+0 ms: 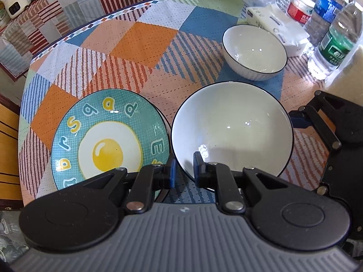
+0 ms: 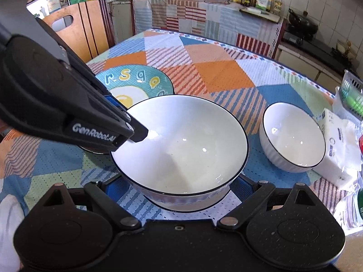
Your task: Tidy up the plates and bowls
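Note:
A large white bowl with a dark rim [image 1: 231, 129] [image 2: 181, 149] is held tilted above the table. My left gripper [image 1: 183, 170] is shut on its near rim, one pad inside and one outside; it shows from the left in the right wrist view [image 2: 136, 133]. My right gripper [image 2: 177, 190] is wide open with a finger on each side of the bowl's base; whether it touches is unclear. A teal plate with a fried-egg picture [image 1: 109, 140] [image 2: 136, 83] lies to the left. A smaller white ribbed bowl [image 1: 254, 52] [image 2: 292, 136] stands to the right.
Water bottles [image 1: 335, 43], a tissue pack [image 1: 279, 27] [image 2: 338, 145] and a plastic basket [image 2: 351, 93] crowd the table's right side. A wooden chair [image 2: 74, 31] stands at the far left edge. A kitchen counter with appliances is behind.

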Demonstrator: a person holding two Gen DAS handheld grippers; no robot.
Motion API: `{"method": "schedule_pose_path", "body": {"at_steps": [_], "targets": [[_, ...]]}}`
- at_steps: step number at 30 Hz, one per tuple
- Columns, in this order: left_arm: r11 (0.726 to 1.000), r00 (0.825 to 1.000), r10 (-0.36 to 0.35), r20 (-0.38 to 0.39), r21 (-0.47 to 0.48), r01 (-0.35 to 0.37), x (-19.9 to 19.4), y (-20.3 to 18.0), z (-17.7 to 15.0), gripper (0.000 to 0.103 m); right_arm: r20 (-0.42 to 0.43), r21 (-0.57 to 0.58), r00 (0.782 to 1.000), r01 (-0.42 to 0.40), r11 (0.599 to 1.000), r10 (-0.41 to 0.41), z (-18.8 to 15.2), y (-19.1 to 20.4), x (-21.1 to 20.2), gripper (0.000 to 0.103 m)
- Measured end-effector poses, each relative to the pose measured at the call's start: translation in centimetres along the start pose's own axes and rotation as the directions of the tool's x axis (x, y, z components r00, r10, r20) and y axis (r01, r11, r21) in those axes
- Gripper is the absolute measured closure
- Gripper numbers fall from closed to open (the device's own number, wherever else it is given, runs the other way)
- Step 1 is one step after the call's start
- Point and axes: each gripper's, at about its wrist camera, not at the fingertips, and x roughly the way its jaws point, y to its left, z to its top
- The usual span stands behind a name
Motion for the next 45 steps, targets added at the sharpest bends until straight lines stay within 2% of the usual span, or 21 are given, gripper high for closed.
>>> {"method": "schedule_pose_path", "body": {"at_steps": [5,11,14,24,33,36,39,45], "targets": [[1.0,1.0,0.003,-0.023,-0.01,-0.003,1.2,0.1,0.2,0.089,-0.015,0.001,1.0,0.012,1.0,-0.012,0.0,0.0,0.6,0.007],[0.999,0.999,-0.026,-0.043,-0.042,0.024,1.9,0.4,0.2,0.089,-0.029,-0.02,0.999,0.02,1.0,-0.02,-0.1,0.0,0.6,0.005],[0.999,0.999,-0.019,-0.03,-0.041,0.018,1.7,0.1,0.1,0.089,-0.048,-0.008,0.999,0.016,1.0,-0.016,-0.2,-0.3,0.7,0.004],[1.0,1.0,0.008,-0.001,0.008,-0.008,-1.6,-0.5,0.0,0.088,0.036,0.003,0.999,0.002,1.0,-0.002,-0.4,-0.7,-3.2,0.004],[0.999,1.0,-0.018,-0.016,0.047,0.019,-5.8,-1.0,0.7,0.086,0.139,0.044,0.99,0.029,0.999,-0.034,0.0,-2.7,-8.7,0.003],[0.998,0.999,-0.029,-0.013,0.06,0.03,-7.1,-1.3,1.2,0.083,0.175,0.076,0.983,0.046,0.996,-0.059,0.1,-3.6,-10.1,0.003],[0.997,1.0,-0.01,0.0,0.082,0.01,-8.0,-1.7,1.7,0.079,0.222,0.127,0.97,0.07,0.989,-0.097,0.3,-4.5,-11.4,0.003],[0.995,1.0,-0.018,-0.004,0.1,0.018,-8.6,-2.1,3.2,0.072,0.244,0.161,0.961,0.094,0.983,-0.131,0.6,-5.9,-12.1,0.003]]}}
